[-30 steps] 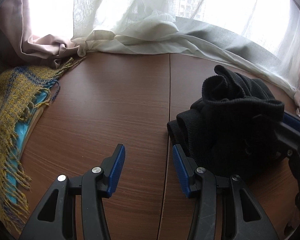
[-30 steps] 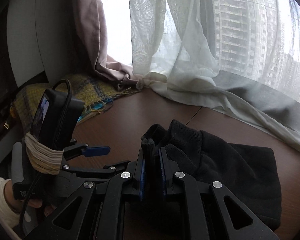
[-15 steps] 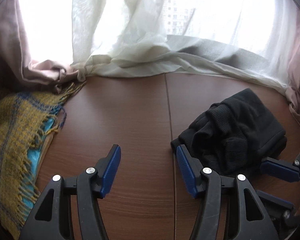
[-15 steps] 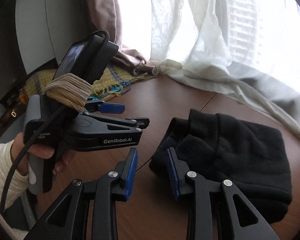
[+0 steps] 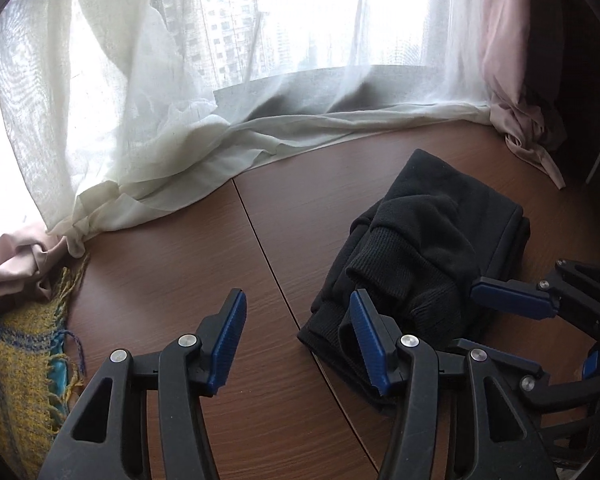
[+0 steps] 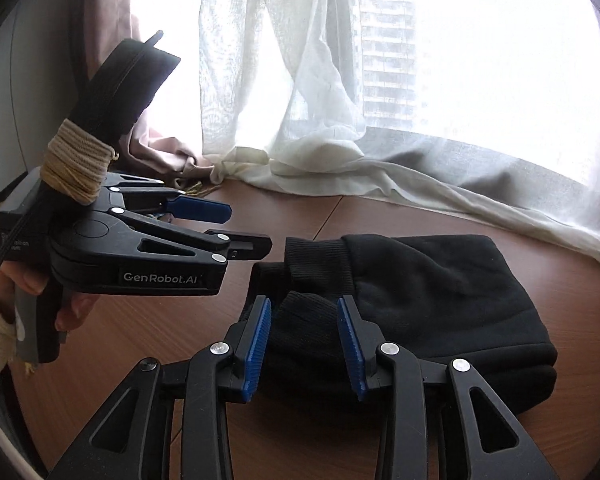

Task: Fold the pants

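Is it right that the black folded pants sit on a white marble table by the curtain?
Not quite. The black folded pants sit on a brown wooden table, not white marble. Both wrist views show it. The sheer white curtain is there, trailing onto the table's far edge.

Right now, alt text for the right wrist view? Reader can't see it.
The right gripper is opening, its blue pads either side of a ribbed cuff of the folded black pants on a brown wooden table. At left, a hand holds the left gripper, open, above the table; sheer white curtains cover a bright window behind.
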